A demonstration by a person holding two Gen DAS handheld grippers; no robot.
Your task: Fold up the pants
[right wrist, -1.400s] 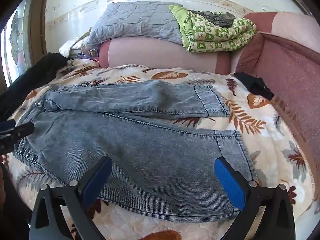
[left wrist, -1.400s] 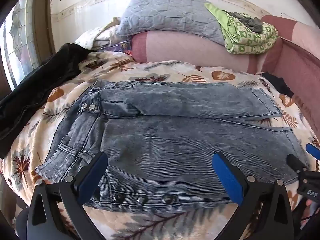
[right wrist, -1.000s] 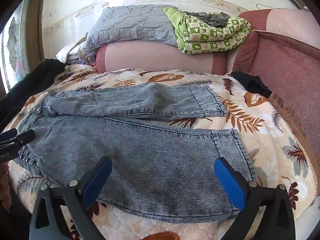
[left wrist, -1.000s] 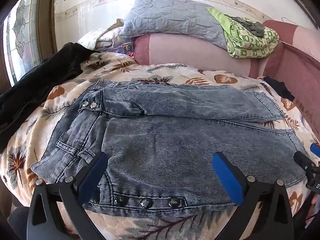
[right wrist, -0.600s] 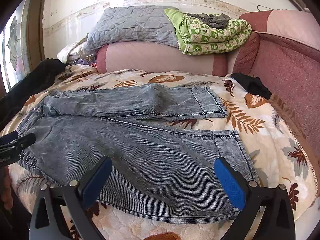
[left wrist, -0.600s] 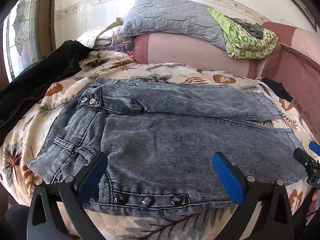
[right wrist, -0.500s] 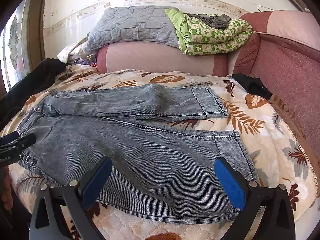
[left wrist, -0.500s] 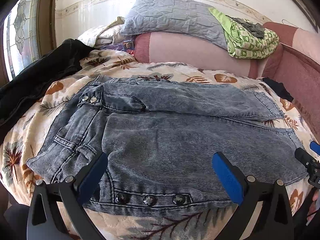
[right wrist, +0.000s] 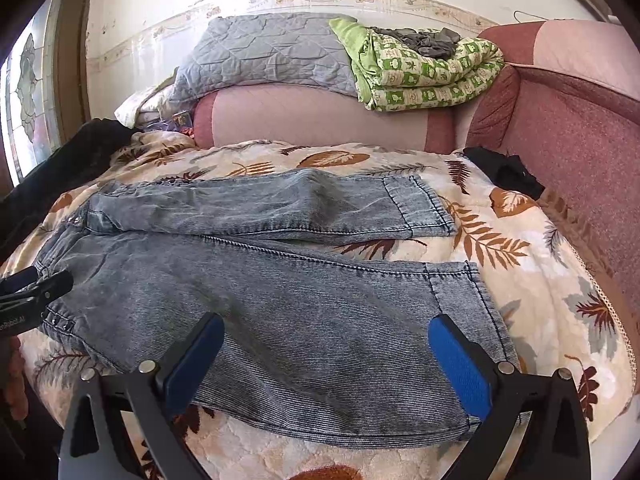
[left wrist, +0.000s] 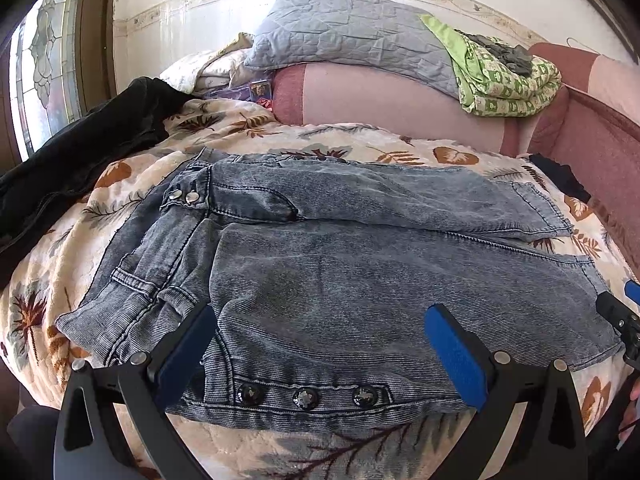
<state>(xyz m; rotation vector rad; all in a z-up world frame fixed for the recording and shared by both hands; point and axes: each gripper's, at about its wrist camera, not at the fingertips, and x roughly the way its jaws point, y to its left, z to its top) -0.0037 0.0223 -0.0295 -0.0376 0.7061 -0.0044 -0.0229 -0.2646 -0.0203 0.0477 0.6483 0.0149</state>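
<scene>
Grey-blue denim pants [left wrist: 340,264] lie spread flat on a leaf-print bedspread [left wrist: 68,248], waist to the left, both legs running right. In the right wrist view the pants [right wrist: 280,280] show their two hems at the right. My left gripper [left wrist: 320,344] hovers open over the near waist edge with its three dark buttons [left wrist: 306,398]. My right gripper [right wrist: 326,356] hovers open above the near leg, close to its hem. Neither holds any cloth. The right gripper's tip shows at the right edge of the left wrist view, the left gripper's tip at the left edge of the right wrist view.
A black garment [left wrist: 80,152] lies along the bed's left side. A pink bolster [right wrist: 320,120] carries a grey quilt [right wrist: 264,52] and a green patterned blanket [right wrist: 428,72]. A red sofa back [right wrist: 580,152] stands right. A small black cloth [right wrist: 504,172] lies near it.
Both views have risen and pulled back slightly from the pants. The pants have not moved and both grippers stayed open.
</scene>
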